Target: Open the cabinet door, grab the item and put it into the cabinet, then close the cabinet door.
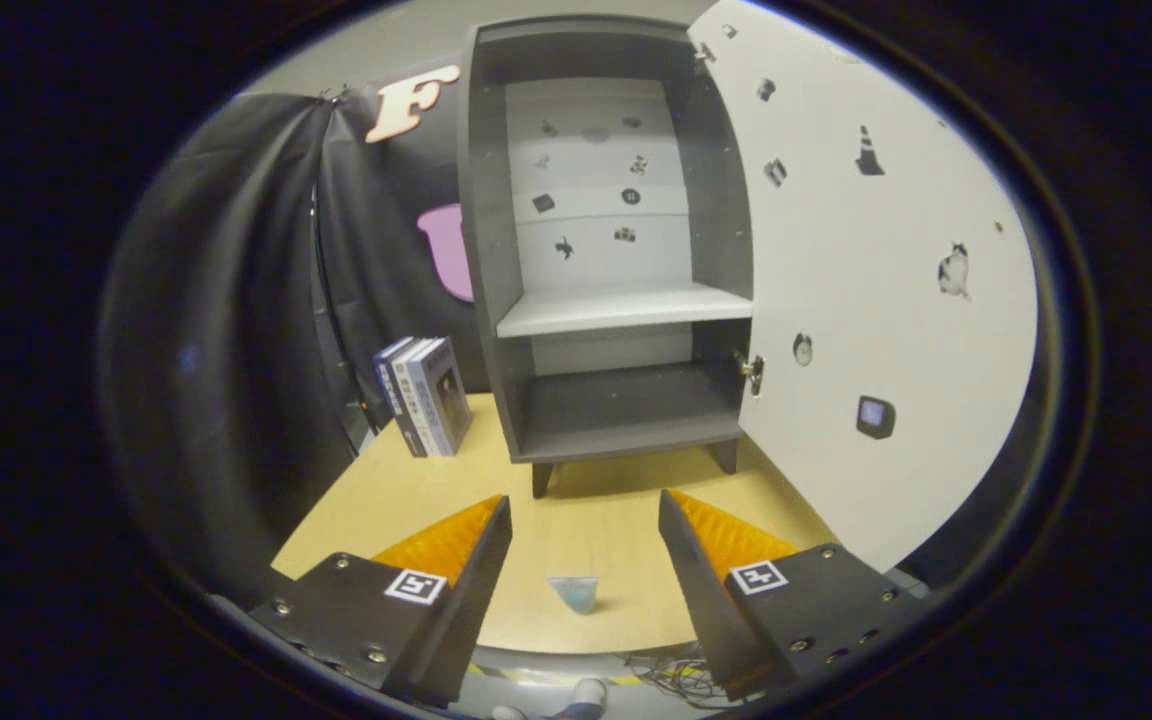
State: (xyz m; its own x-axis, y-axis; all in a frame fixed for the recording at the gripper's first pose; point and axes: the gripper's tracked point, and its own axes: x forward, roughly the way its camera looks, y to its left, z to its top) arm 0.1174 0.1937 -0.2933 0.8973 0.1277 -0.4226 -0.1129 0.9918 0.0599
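A grey cabinet (496, 250) stands on the wooden table, straight beyond my fingers. Its white door (876, 300) is swung wide open to the right, with small stickers on it. Inside, a pale shelf (626, 308) splits the cabinet, and the lower compartment (626, 410) holds nothing I can see. A small, pale blue, translucent cup-like item (576, 592) sits on the table between my fingers, low near the table's front edge. My gripper (586, 515) is open, with nothing between its fingers, hovering above the table in front of the cabinet.
A few upright books (426, 395) stand left of the cabinet on the table (596, 530). Black cloth walls close the left and back. Loose cables (671, 675) lie below the table's front edge. The open door blocks the right side.
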